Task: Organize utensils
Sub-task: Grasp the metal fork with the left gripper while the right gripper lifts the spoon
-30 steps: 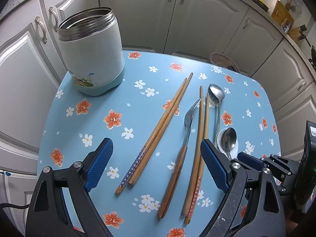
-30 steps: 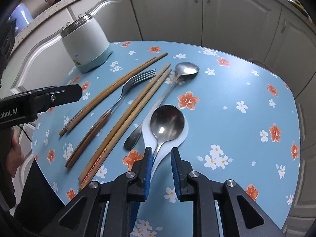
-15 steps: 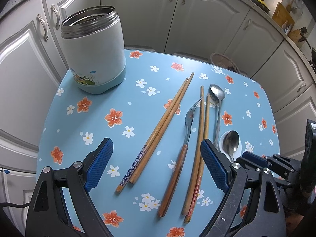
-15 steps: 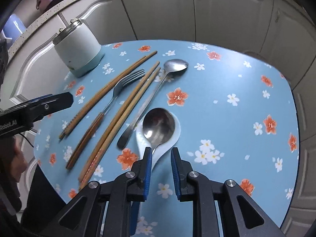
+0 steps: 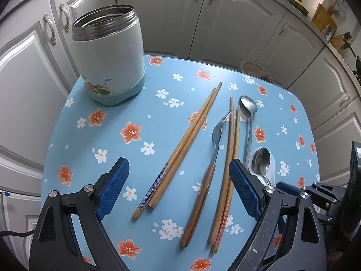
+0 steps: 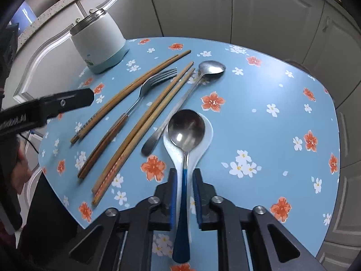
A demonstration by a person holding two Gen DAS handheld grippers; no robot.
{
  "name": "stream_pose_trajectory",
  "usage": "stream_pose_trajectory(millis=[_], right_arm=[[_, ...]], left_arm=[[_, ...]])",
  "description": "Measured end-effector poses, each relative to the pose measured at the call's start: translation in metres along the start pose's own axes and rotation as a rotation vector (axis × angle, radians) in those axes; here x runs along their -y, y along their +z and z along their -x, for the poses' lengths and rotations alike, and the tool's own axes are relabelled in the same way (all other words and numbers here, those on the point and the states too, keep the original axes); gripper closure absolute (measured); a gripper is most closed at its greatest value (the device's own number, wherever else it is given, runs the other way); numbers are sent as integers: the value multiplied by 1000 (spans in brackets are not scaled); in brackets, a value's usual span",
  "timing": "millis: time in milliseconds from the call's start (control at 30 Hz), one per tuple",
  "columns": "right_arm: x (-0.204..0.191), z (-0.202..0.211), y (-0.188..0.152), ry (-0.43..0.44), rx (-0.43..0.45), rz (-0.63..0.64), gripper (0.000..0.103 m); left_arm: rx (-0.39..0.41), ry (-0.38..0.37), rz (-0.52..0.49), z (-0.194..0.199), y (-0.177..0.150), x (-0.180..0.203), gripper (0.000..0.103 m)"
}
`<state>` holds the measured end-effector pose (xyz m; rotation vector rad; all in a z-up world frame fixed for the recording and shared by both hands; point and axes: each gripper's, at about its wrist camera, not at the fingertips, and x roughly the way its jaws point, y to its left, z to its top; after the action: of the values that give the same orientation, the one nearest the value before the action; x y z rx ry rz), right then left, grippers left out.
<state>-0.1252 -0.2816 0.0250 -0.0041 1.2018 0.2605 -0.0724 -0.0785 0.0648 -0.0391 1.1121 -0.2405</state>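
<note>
A blue-handled steel spoon (image 6: 186, 131) lies nested in a white ceramic spoon (image 6: 174, 151) on the floral blue table (image 6: 259, 117). My right gripper (image 6: 184, 194) is closed on both handles. Left of them lie a long steel spoon (image 6: 180, 103), a chopstick pair (image 6: 144, 126), a wooden-handled fork (image 6: 133, 110) and another chopstick pair (image 6: 126, 97). My left gripper (image 5: 178, 189) is open, above the near ends of the chopsticks (image 5: 178, 151) and fork (image 5: 209, 171). An open steel-rimmed jar (image 5: 110, 54) stands at the far left corner.
White cabinet doors (image 5: 225, 20) surround the small table closely. The table's near edge (image 6: 67, 194) lies just below both grippers. The left gripper's body (image 6: 45, 110) shows at the left of the right wrist view.
The right gripper has moved in along the nested spoons' handles and now grips them. The left gripper has moved slightly nearer the jar and stays open.
</note>
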Motion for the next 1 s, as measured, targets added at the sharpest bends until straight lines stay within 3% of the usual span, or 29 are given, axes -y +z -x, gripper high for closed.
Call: stream_pose_trajectory(millis=[233, 467, 767, 1000], right_arm=[[15, 17, -23, 72, -17, -21, 95], [4, 21, -27, 57, -3, 2, 95], [25, 10, 20, 38, 69, -120, 91], [50, -8, 68, 86, 90, -212, 91]], left_arm=[[9, -7, 9, 4, 0, -2, 12], [0, -15, 7, 2, -2, 2, 12], [-7, -34, -77, -14, 13, 24, 12], [-29, -26, -166, -45, 34, 46, 17]])
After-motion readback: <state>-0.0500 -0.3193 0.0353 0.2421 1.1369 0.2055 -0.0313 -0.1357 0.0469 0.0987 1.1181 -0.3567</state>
